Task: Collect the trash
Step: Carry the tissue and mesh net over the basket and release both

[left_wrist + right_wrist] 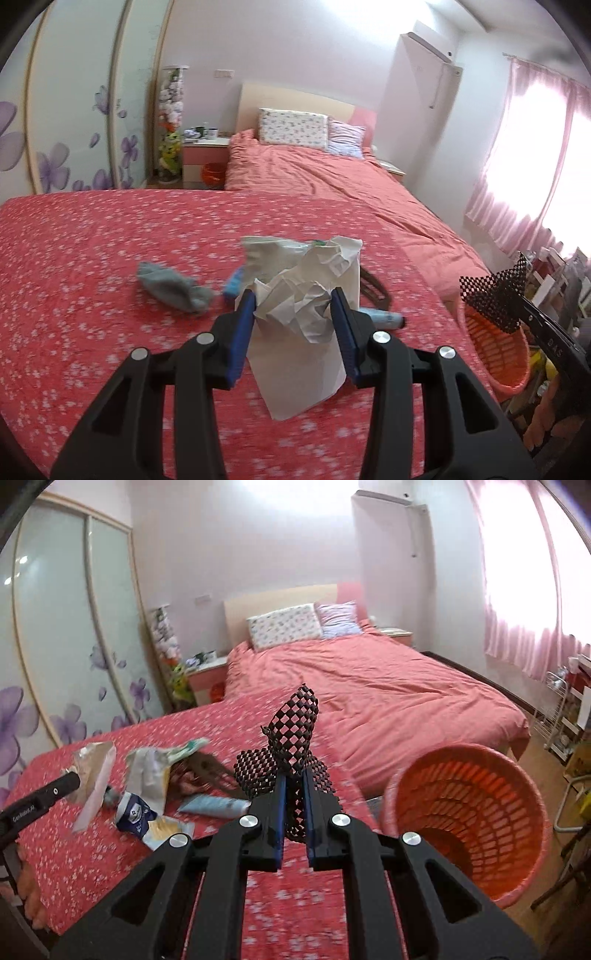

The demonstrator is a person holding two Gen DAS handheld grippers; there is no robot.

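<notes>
My left gripper (292, 303) is shut on a crumpled white paper (301, 314) held above the red floral cloth (92, 258). My right gripper (293, 781) is shut on a black mesh scrap (291, 734); the scrap also shows in the left wrist view (495, 295), over the orange trash basket (495, 350). In the right wrist view the basket (469, 812) stands open just to the right of the gripper. More trash lies on the cloth: a grey sock (173, 288), a blue tube (216, 806), a blue and white wrapper (135, 814), and a torn plastic bag (151, 768).
A bed with a pink cover (388, 698) and two pillows lies beyond the cloth. A wardrobe with flower-print doors (55, 646) stands on the left. A nightstand (205, 155) is by the bed. A rack with clutter (565, 716) stands under the curtained window.
</notes>
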